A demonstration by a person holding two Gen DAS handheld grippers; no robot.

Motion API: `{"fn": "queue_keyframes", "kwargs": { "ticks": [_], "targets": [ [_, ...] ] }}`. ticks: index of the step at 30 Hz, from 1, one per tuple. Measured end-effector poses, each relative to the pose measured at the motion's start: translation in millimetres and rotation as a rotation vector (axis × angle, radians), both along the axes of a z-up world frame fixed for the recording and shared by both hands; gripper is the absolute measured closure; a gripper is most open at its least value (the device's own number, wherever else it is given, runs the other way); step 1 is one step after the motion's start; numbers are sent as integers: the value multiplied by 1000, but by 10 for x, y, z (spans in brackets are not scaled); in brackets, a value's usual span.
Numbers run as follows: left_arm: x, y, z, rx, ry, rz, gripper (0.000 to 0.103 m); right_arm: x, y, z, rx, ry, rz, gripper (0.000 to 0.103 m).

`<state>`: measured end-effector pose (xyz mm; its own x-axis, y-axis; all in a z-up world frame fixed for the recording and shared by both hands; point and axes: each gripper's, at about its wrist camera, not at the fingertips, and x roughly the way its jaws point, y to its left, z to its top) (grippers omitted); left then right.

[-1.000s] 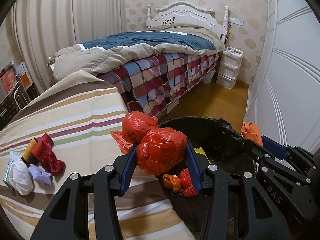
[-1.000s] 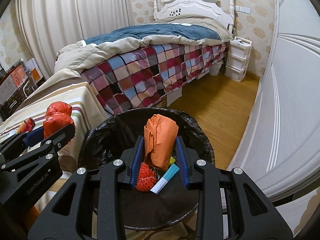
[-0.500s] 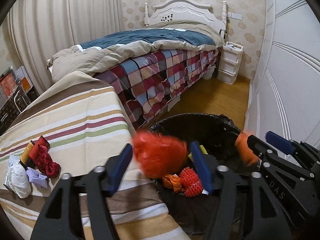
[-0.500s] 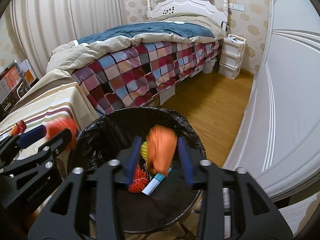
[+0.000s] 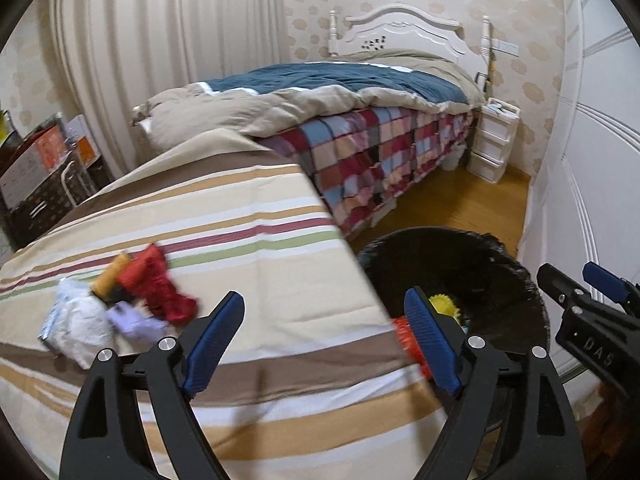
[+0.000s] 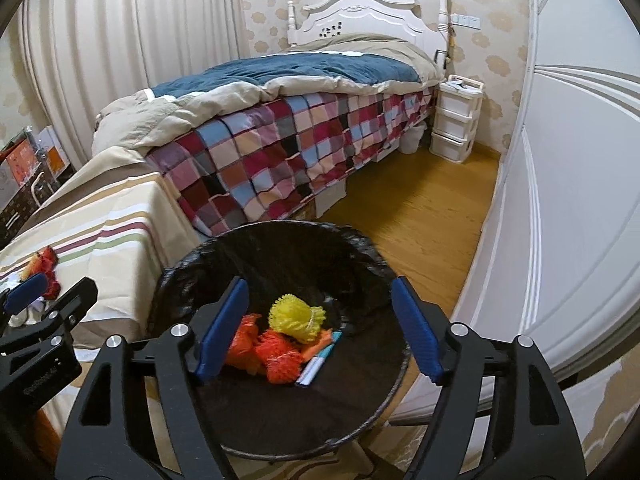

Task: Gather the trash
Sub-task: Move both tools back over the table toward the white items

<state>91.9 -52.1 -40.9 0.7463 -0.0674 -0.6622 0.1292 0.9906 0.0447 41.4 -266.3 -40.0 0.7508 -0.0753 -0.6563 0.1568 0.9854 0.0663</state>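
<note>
A black-lined trash bin (image 6: 280, 240) stands beside the striped table (image 5: 260, 264). Inside it lie orange bags (image 6: 276, 354), a yellow foam net (image 6: 296, 316) and a small tube (image 6: 318, 364). My right gripper (image 6: 320, 328) is open and empty above the bin. My left gripper (image 5: 324, 336) is open and empty over the table's edge, next to the bin (image 5: 460, 256). On the table lie a red crumpled piece (image 5: 160, 286), a yellow roll (image 5: 110, 278), a white wad (image 5: 78, 326) and a lilac scrap (image 5: 134, 320).
A bed (image 6: 312, 120) with a checked cover stands behind the table. White drawers (image 6: 456, 120) stand by its head. A white wardrobe (image 6: 568, 200) lines the right side. Bare wooden floor (image 6: 420, 208) lies between bed and wardrobe. Boxes (image 5: 32, 168) sit at far left.
Both grippers opened: the red bag left my left gripper and the orange bag left my right gripper. The left gripper swung left over the table.
</note>
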Motion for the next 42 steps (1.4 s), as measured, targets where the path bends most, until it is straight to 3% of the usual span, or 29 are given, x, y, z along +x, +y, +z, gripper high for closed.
{"fn": "queue_keyframes", "kwargs": {
  "ticks": [11,24,32,42],
  "targets": [
    [-381,990,18,24,1,167,18,-101,903,73,43,1,196,21],
    [-747,2154,-60,35,25,386,17,-228,2099,81,6,27,428,19],
    [-847,2629,-69,25,36,466,17,-273,2703,13,-21,58,549,19],
    [-934,3001,-92,19,54,524,17,-195,3181,-98,-65,104,617,19]
  ]
}}
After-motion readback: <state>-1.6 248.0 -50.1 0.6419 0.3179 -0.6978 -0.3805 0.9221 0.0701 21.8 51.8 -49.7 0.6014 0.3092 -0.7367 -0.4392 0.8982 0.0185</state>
